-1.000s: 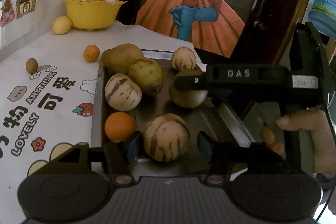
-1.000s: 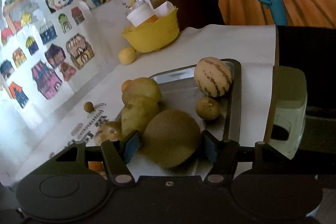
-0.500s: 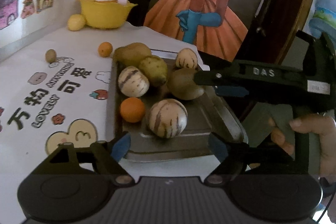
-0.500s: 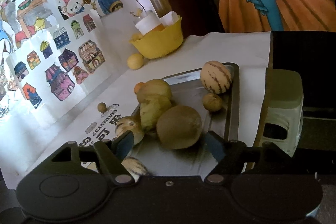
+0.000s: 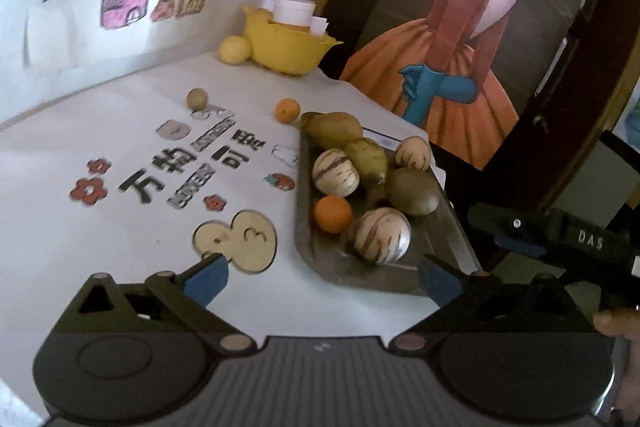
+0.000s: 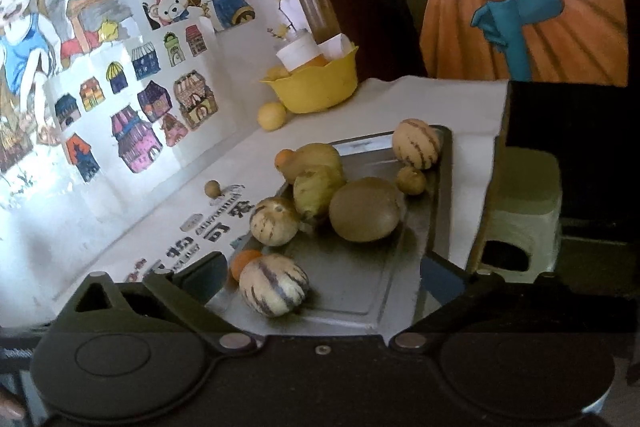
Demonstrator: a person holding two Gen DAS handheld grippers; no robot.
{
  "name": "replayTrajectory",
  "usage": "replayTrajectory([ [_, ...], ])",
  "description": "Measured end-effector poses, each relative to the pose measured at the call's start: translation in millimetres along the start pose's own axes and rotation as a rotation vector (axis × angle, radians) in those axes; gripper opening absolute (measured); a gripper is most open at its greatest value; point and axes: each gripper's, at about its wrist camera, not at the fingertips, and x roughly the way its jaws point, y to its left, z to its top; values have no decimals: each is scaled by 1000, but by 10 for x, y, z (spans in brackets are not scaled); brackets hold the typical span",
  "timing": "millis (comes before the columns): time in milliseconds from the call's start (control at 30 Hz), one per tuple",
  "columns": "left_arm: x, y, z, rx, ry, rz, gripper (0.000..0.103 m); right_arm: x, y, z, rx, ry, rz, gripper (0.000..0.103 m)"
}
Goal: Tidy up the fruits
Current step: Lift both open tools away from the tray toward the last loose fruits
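Observation:
A grey metal tray (image 5: pixel 308 251) (image 6: pixel 400 291) holds several fruits: striped melons (image 5: pixel 382 235) (image 6: pixel 274 285), a brown kiwi (image 5: pixel 412 191) (image 6: pixel 364 215), pears (image 5: pixel 366 161) (image 6: pixel 316 187) and an orange (image 5: pixel 333 213). Another orange (image 5: pixel 287 110), a small brown fruit (image 5: pixel 197 98) (image 6: pixel 212 188) and a lemon (image 5: pixel 235 50) (image 6: pixel 272 115) lie on the table outside the tray. My left gripper (image 5: pixel 320 277) is open and empty, in front of the tray's near edge. My right gripper (image 6: pixel 320 275) is open and empty, above the tray's near end; it also shows at the right of the left wrist view (image 5: pixel 560 239).
A yellow bowl (image 5: pixel 286 47) (image 6: pixel 316 83) with a white cup stands at the back by the wall. The white tablecloth (image 5: pixel 120 155) has printed characters. A pale stool (image 6: pixel 520 211) stands past the table's right edge. A large painting leans behind.
Both grippers have pulled back and up from the tray. The left let go of the striped melon, the right let go of the kiwi; both fruits now rest in the tray.

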Motion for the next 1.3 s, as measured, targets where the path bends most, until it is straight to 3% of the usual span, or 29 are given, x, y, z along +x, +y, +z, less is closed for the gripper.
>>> replayTrajectory([
  [100,-87,52,-30,4,-5,19,102,-57,87,-72,-30,13,-63,102],
  [233,-210,114,-62,18,-8,66,102,-100,205,-193,-56,53,-79,102],
  [533,-423,336,-153,-1,8,148,102,-118,579,-463,-28,115,-12,102],
  [767,-521,521,-135,-8,7,216,102,-34,869,-574,-78,171,36,102],
  [1067,-538,805,-45,-47,15,259,103,63,1100,-567,-124,213,67,102],
  [1300,-521,947,109,-21,13,298,103,151,1358,-347,-250,202,77,102],
])
